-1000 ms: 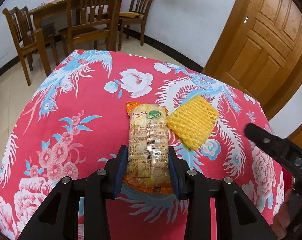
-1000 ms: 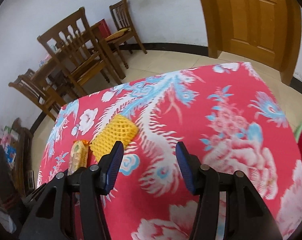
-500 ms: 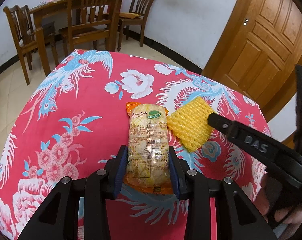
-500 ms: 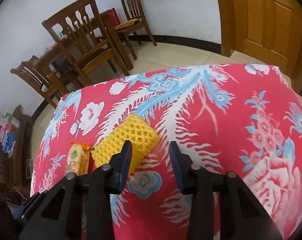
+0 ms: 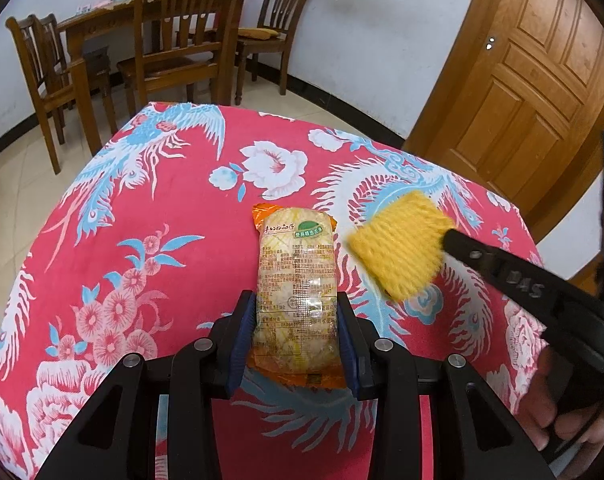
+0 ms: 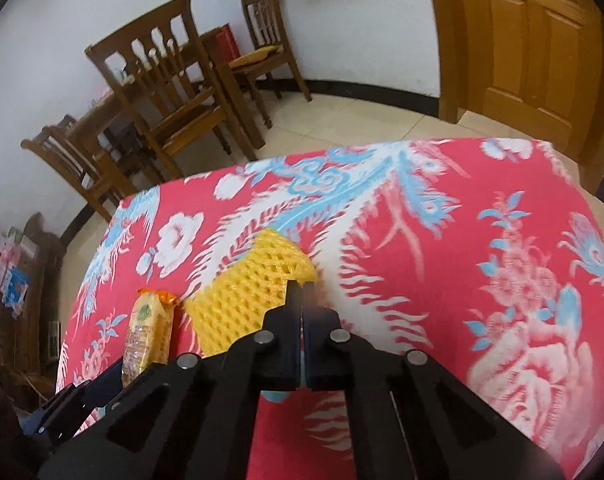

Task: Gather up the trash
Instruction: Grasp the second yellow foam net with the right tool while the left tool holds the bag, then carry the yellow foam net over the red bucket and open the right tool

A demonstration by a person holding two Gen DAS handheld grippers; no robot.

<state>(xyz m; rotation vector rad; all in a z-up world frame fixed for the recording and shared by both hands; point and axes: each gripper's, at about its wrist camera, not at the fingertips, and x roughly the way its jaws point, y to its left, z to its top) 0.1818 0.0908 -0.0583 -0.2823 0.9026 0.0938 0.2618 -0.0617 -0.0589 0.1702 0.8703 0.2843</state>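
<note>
Left gripper (image 5: 295, 332) pinching snack packet (image 5: 295, 280) at its near end on red floral tablecloth (image 5: 161, 216), right gripper (image 6: 300, 290) with jaws just closed together at near right edge of yellow foam net (image 6: 245, 284), whether foam is caught between them not discernible, net lying just right of packet, wooden chairs (image 5: 181, 40) beyond table.

The right gripper (image 6: 300, 294), closed, seemingly pinches the yellow foam net's (image 6: 249, 284) edge beside the snack packet (image 6: 147, 330).

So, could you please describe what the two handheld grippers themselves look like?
Both match: the left gripper and the right gripper have angular black plastic frames with cut-out openings, round silver screw heads and blue pads lining the jaws. The right one's side carries raised lettering.
</note>
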